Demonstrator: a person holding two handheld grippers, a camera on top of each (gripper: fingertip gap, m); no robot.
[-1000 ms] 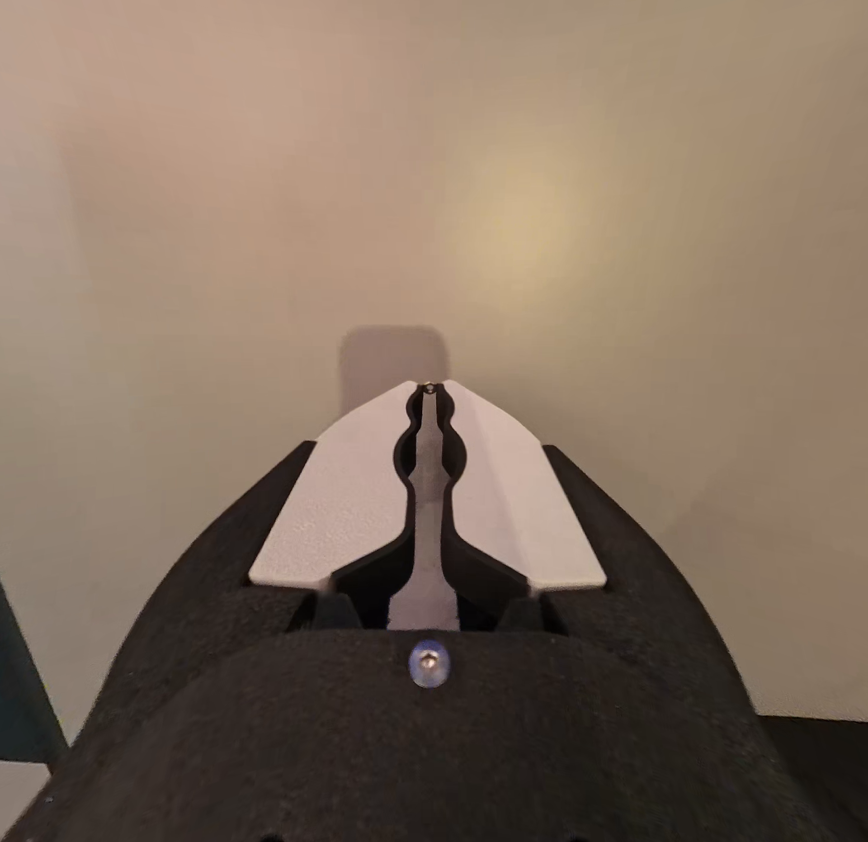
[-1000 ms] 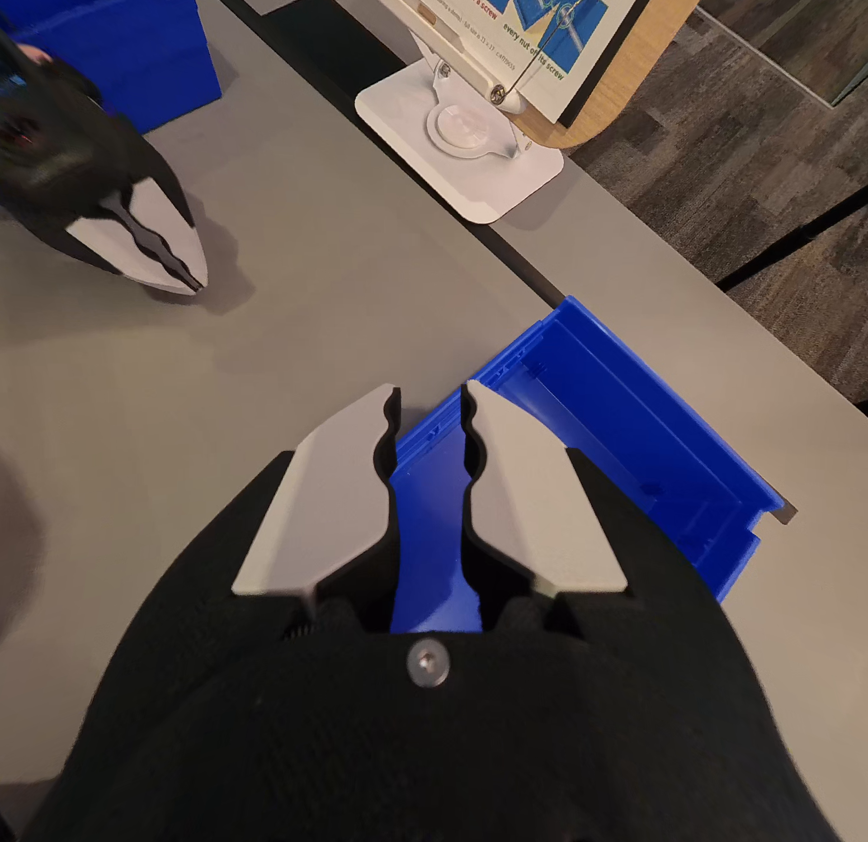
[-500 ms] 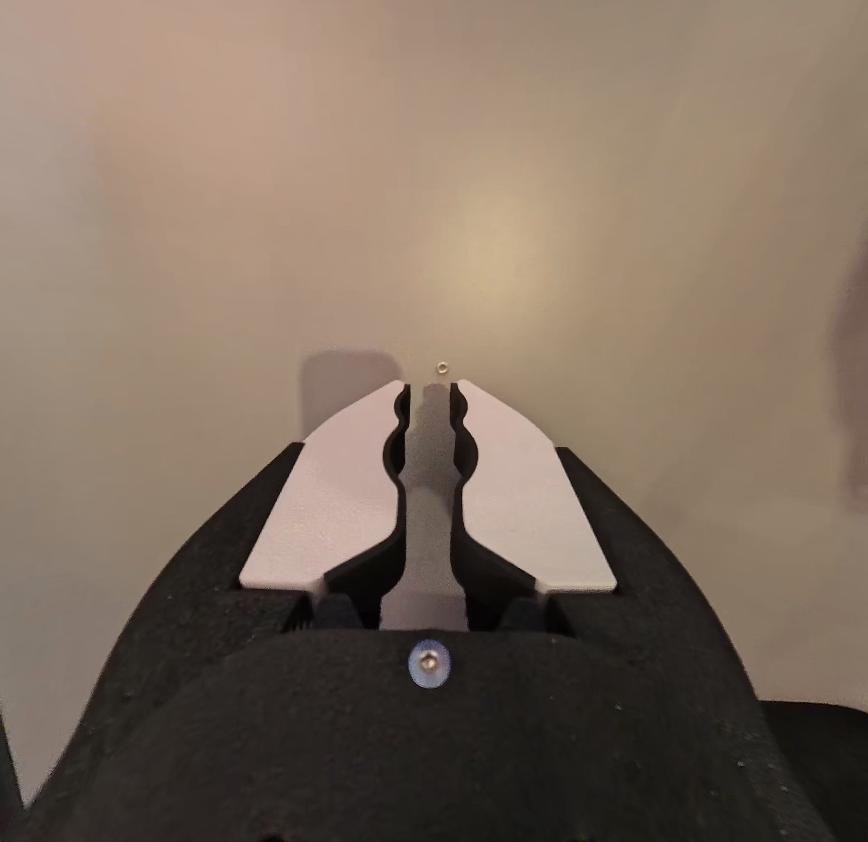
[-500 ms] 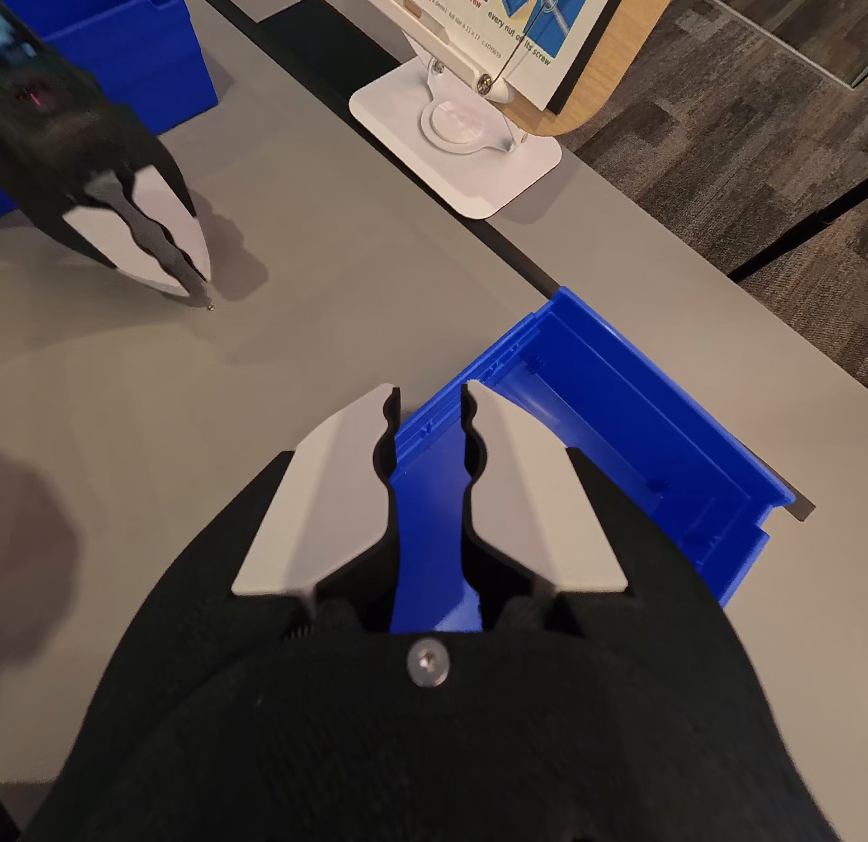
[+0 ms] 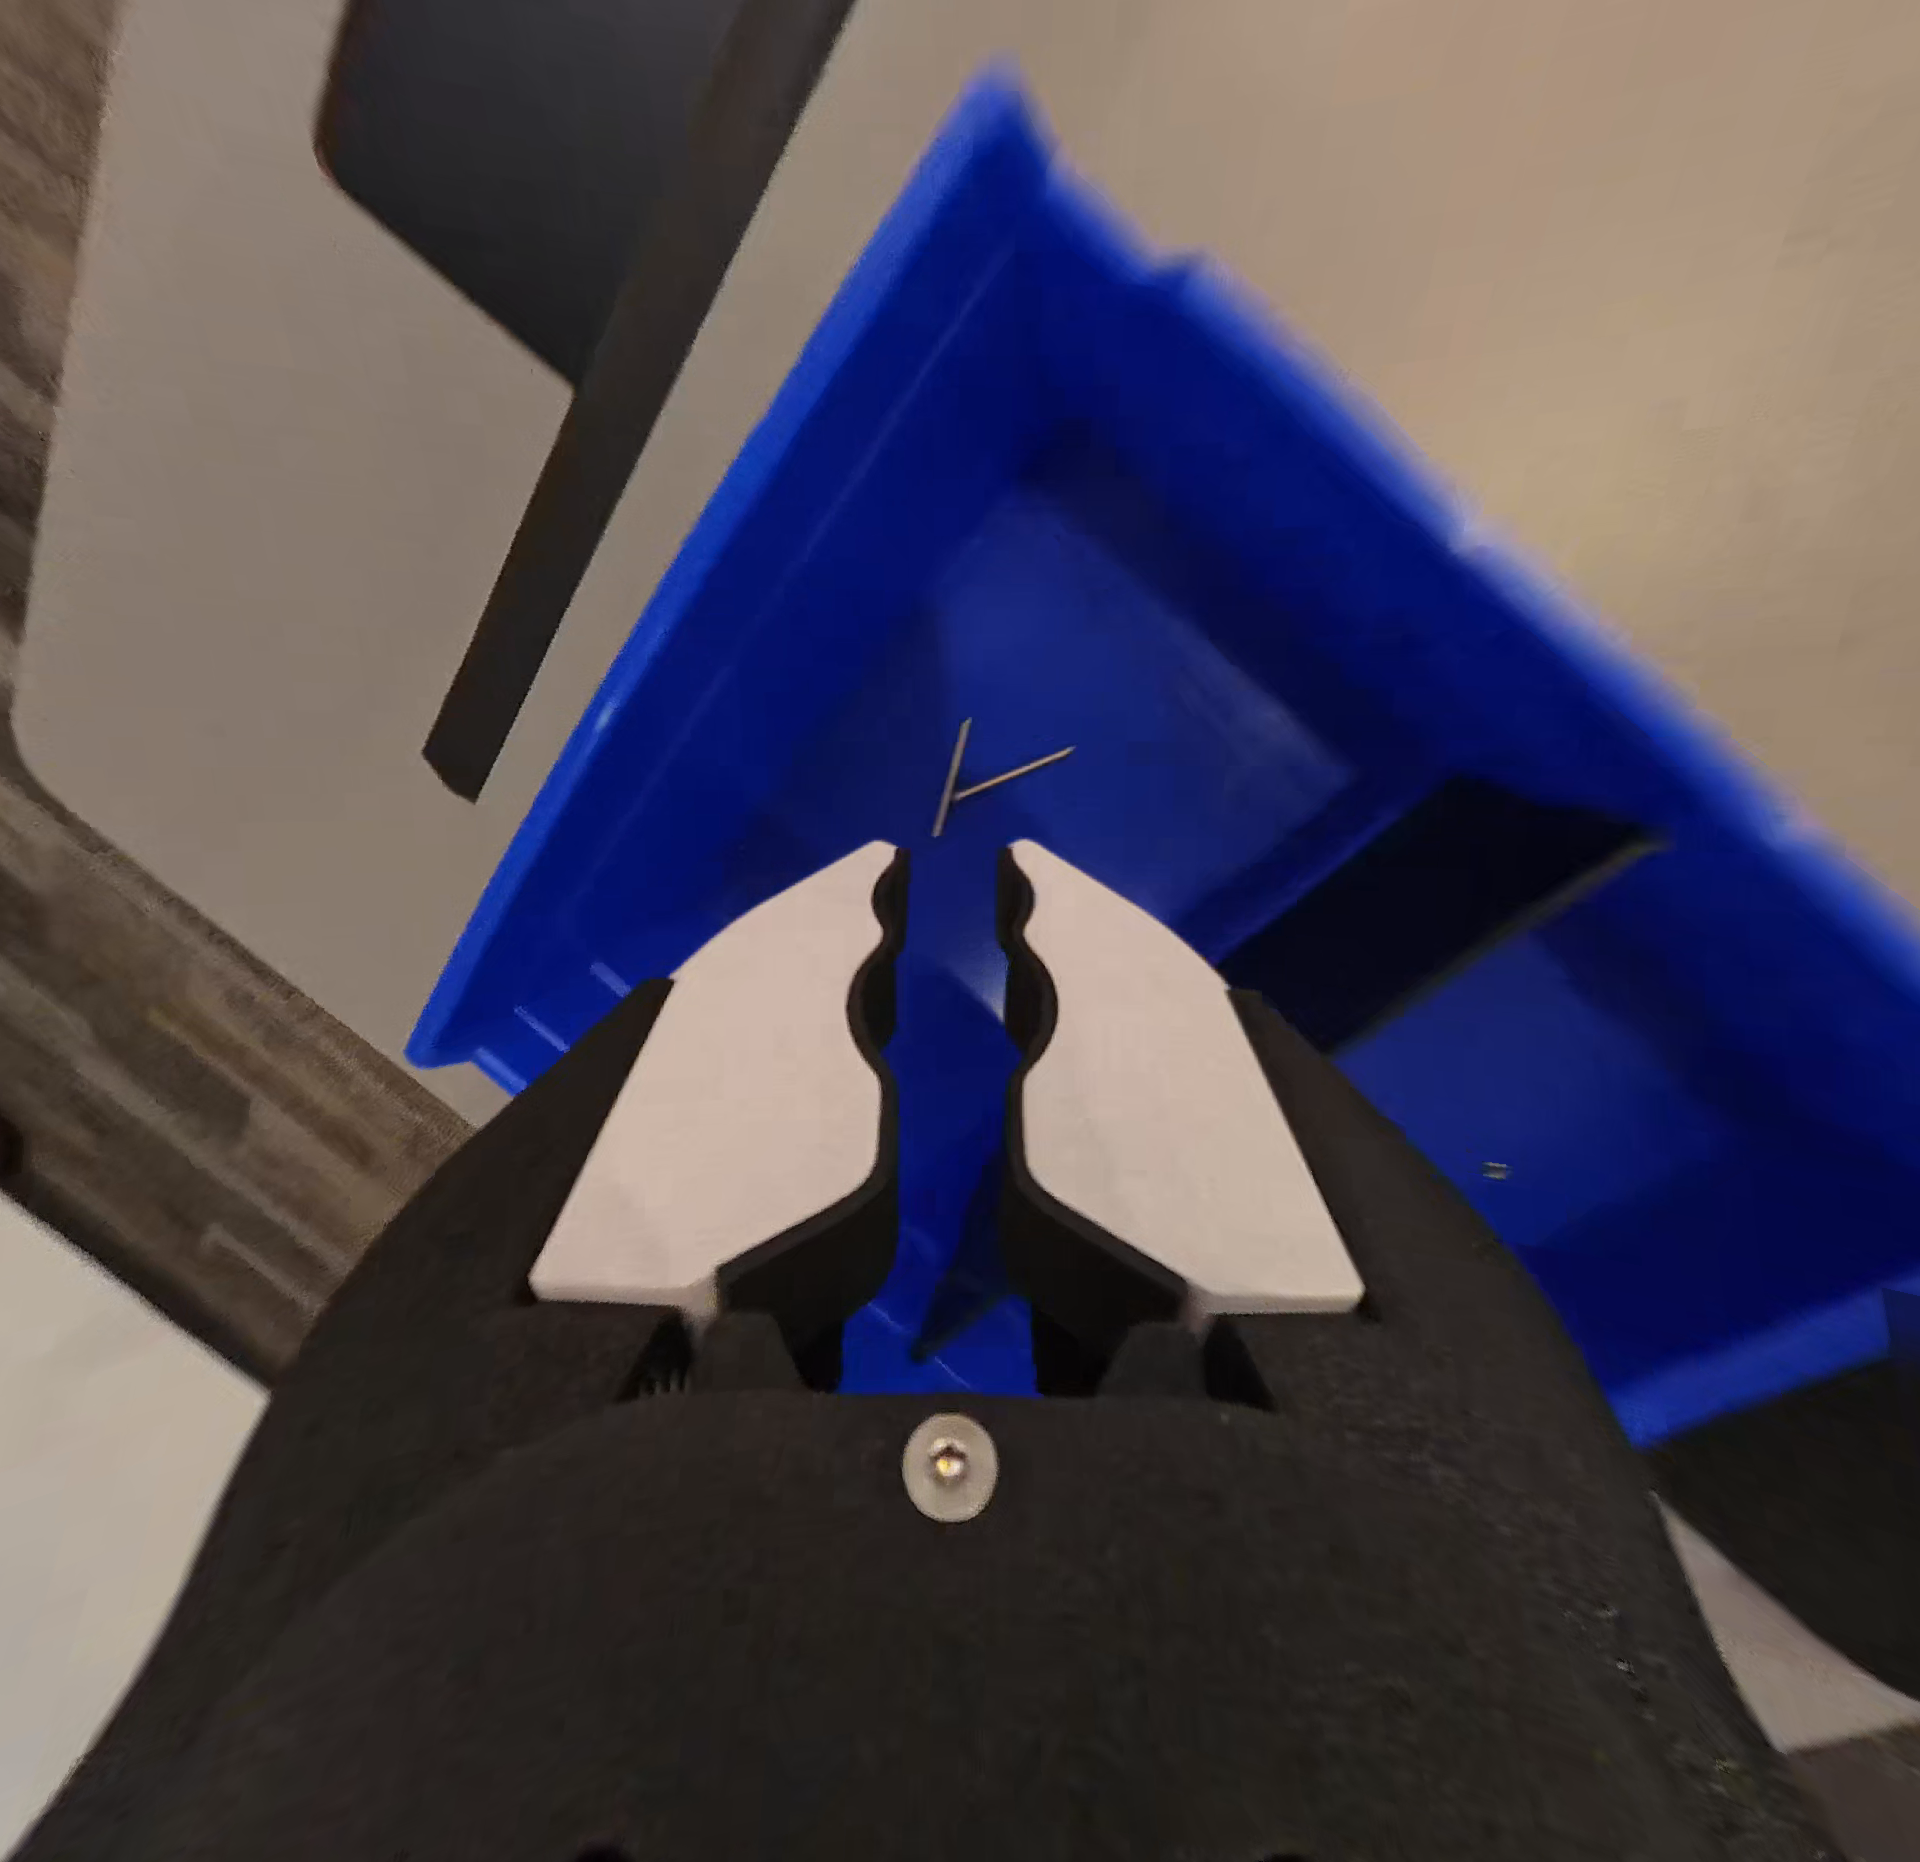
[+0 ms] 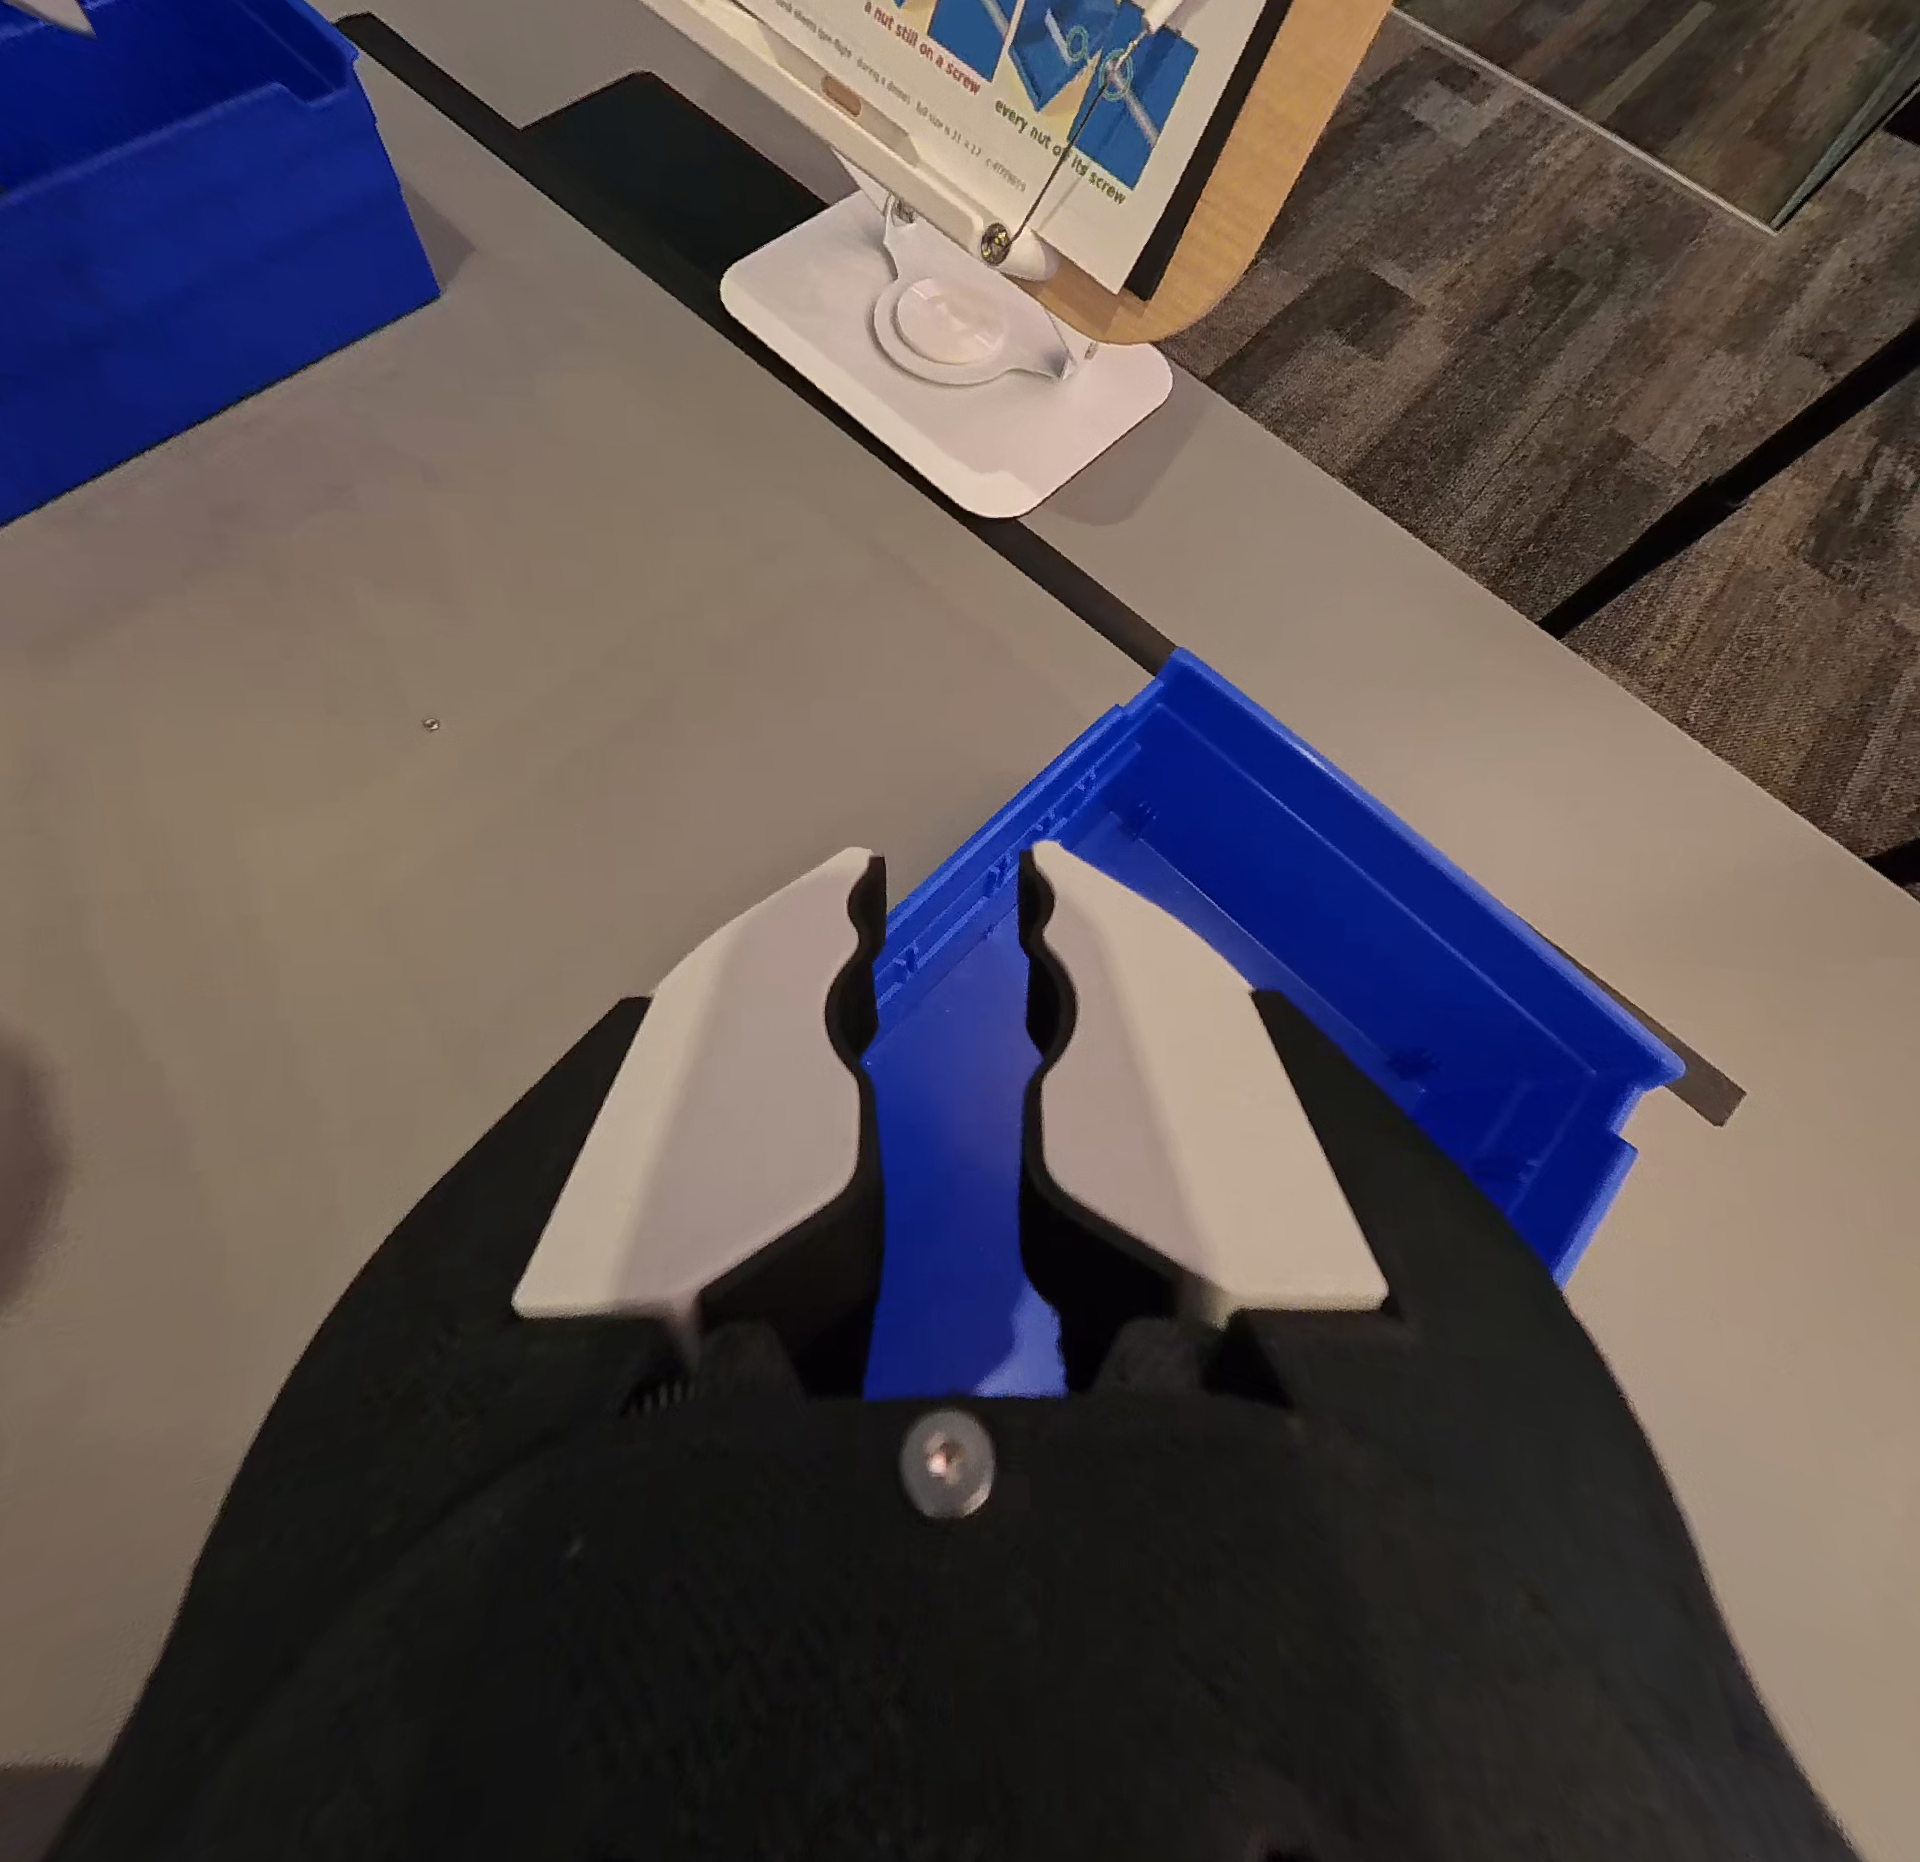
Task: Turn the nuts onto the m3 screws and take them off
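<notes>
So the left tongs (image 5: pixel 951 854) are hanging over one blue bin (image 5: pixel 1195 607), tips parted a little with nothing between them. Just past the tips, on the bin floor, two thin screws (image 5: pixel 982 778) lie in a V, their near ends touching or almost. Off to the right of the tongs, on the lower shelf of that same bin, there's a tiny speck (image 5: pixel 1494 1171) that might be a nut, but it's too small to call. The right tongs (image 6: pixel 951 862) are also parted a bit and holding nothing, sitting over the near corner of a second blue bin (image 6: pixel 1351 939), which looks empty in the part I can see. One small nut (image 6: pixel 432 724) sits on the bare grey table (image 6: pixel 520 669), ahead and well left of the right tips, outside both bins. A white stand with a picture card (image 6: pixel 935 358) is farther ahead. My read: this is the pick-up stage, left side going for a screw. Next move probably means dropping the tips straight down on just one screw, well away from where the two meet, and pinching it along the shaft so it doesn't roll or drag its neighbour. Then the right tongs need that loose nut, which is flat and tiny, so a very low pinch.
</notes>
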